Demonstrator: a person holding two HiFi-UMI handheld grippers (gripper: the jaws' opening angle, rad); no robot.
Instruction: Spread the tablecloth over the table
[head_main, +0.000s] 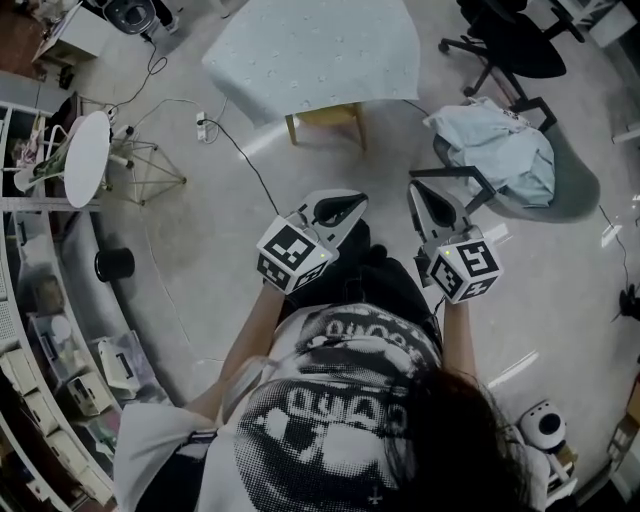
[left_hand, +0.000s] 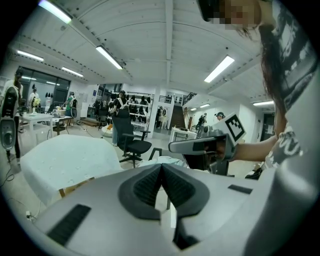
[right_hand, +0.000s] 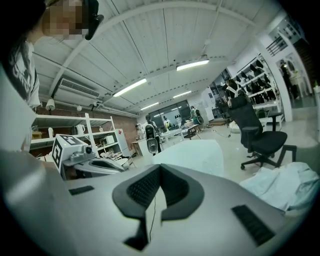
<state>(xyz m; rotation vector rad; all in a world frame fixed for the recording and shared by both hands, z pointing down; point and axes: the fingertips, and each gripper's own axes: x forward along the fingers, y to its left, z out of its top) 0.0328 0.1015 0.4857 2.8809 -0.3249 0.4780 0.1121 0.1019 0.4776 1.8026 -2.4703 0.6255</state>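
Tablecloth (head_main: 310, 50), pale w/ a faint dot print, lay draped over the bench (head_main: 325, 118) at the far side of the floor. It covered the whole top and hung down the sides, so only a bit of wooden frame showed under the near hem. It looked already spread, or close to it.

Judging by the drape, it was prob. thin, light and limp: no stiffness, likely to sag between 2 holds and to slide on a smooth top if tugged from 1 side only. Best hold would be the hanging hem, at or near 2 corners of the same edge, 1 per gripper. A pinch on the flat top would only bunch it.

Left gripper (head_main: 335, 210) had its pads pressed together w/ nothing between them. Right gripper (head_main: 432, 208) was the same, pads meeting and empty. Both were held side by side close to the person's chest, apart from each other, elbows bent, forearms reaching fwd. Both pointed toward the bench and dipped a little below level, marker cubes nearest the body. Both were well apart from the tablecloth, nothing touching it.

A second crumpled cloth (head_main: 500, 150) sat on a low chair (head_main: 575, 190) to the right, also out of reach.
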